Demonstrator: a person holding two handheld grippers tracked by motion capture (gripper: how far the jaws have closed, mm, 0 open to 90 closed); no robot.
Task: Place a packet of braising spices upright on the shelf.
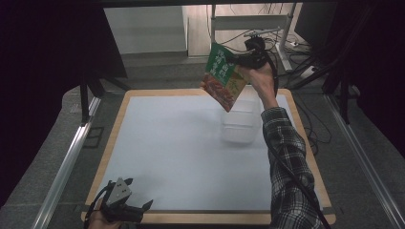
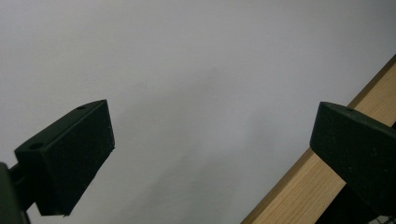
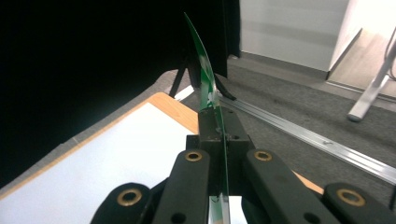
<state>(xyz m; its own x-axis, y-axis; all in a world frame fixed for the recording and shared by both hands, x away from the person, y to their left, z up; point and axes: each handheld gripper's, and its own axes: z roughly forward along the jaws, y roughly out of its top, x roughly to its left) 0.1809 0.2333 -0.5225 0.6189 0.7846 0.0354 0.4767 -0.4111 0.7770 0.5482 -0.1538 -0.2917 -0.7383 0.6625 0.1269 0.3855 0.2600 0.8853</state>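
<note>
A green packet (image 1: 223,76) was held clamped in the right gripper (image 1: 241,62), raised above the surface's (image 1: 167,143) far edge, over a clear tub (image 1: 239,126). The left gripper (image 1: 138,207) was rested wide open and empty at the near edge.

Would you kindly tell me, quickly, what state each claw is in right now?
Left claw: open, holding nothing, above the white table mat.
Right claw: closed on the flat green printed food packet, raised over the table.

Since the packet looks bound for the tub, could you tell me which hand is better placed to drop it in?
The right: its claw is shut on the flat green food packet, above the clear plastic tub. The left claw rests open at the table's near edge.
</note>
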